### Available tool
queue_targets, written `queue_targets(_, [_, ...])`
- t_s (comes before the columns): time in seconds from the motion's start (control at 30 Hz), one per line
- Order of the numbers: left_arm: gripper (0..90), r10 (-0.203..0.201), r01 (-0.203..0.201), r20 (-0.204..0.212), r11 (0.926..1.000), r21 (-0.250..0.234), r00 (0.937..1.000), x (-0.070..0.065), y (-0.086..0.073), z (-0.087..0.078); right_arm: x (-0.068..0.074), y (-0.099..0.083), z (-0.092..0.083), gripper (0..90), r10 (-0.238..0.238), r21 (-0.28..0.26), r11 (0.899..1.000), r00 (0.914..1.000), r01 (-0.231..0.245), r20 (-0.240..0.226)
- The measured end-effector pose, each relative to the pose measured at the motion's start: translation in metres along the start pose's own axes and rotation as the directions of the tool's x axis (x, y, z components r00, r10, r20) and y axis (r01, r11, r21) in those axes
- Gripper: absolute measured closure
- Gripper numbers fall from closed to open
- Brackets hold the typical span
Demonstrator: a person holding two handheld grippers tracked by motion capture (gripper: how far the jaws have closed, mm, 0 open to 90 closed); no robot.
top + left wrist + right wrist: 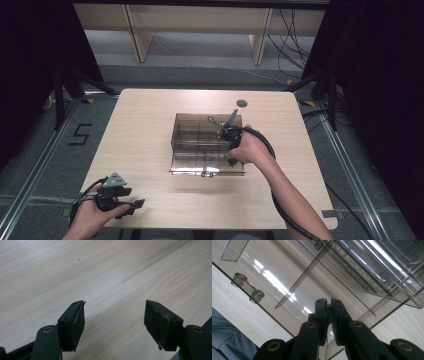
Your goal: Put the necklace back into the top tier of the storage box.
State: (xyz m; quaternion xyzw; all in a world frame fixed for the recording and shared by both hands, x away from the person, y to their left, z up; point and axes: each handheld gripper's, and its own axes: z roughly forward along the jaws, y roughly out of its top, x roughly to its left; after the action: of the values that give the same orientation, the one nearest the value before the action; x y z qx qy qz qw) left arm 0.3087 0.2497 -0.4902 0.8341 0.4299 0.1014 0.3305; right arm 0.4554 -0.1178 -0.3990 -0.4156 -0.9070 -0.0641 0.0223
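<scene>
High view first: the big pale wood-grain desk (150, 130) takes up most of the scene, and sitting mid-desk is a smoky transparent plastic organiser box with inner dividers (200, 137), its hinged lid (207, 164) folded open flat toward the person.

The right tool (231, 161) is down over the lid's near right corner, hand wrapped around it. In the right gripper view the jaws are pinched nearly together with a tiny orange-brown speck (328, 305) caught right at the tips. I honestly can't tell what that bit is, too small. Behind the tips you see the clear panel, the divider lines and the little cylindrical hinge knuckles (248, 287).

The left tool (120, 197) is parked well away at the near left corner of the desk, jaws spread wide with nothing between them, just bare wood under it in the left gripper view (115, 322).

What could go wrong, imo: that speck is held by the very tip edge, so any twist or slack in the squeeze could let it drop onto the lid or into the wrong compartment. Also nobody's bracing the box. If the right tool bumps or presses the lid, the light plastic could slide or the lid tip up.
</scene>
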Motion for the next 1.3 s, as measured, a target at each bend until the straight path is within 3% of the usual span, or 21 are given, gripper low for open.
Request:
queue_targets(0.77, [32.8,0.01,-0.01,-0.008,0.9999,0.011,0.9999,0.001,0.0,0.0,0.004,-0.004,-0.013,76.8,-0.007,-0.025,1.0,0.9999,0.008,0.014])
queue_targets(1.03, [32.8,0.005,-0.005,-0.002,1.0,-0.001,1.0,0.001,0.0,0.001,0.006,-0.012,-0.022,74.5,0.001,-0.026,1.0,1.0,-0.001,0.01])
queue_targets(1.17, [32.8,0.004,-0.004,-0.003,1.0,-0.001,1.0,0.0,0.0,0.0,0.006,-0.02,-0.027,73.9,0.011,-0.058,0.998,0.9999,-0.01,0.012])
queue_targets(1.23, [32.8,0.004,-0.004,-0.007,0.9999,0.009,1.0,0.0,0.0,0.0,0.004,-0.023,-0.029,73.6,-0.007,-0.066,0.998,0.9998,0.008,0.017])
queue_targets(1.3, [32.8,-0.013,0.013,0.004,0.9999,0.007,0.9999,-0.001,0.0,0.0,0.005,-0.025,-0.031,73.5,0.008,-0.062,0.998,0.9998,-0.007,0.017])
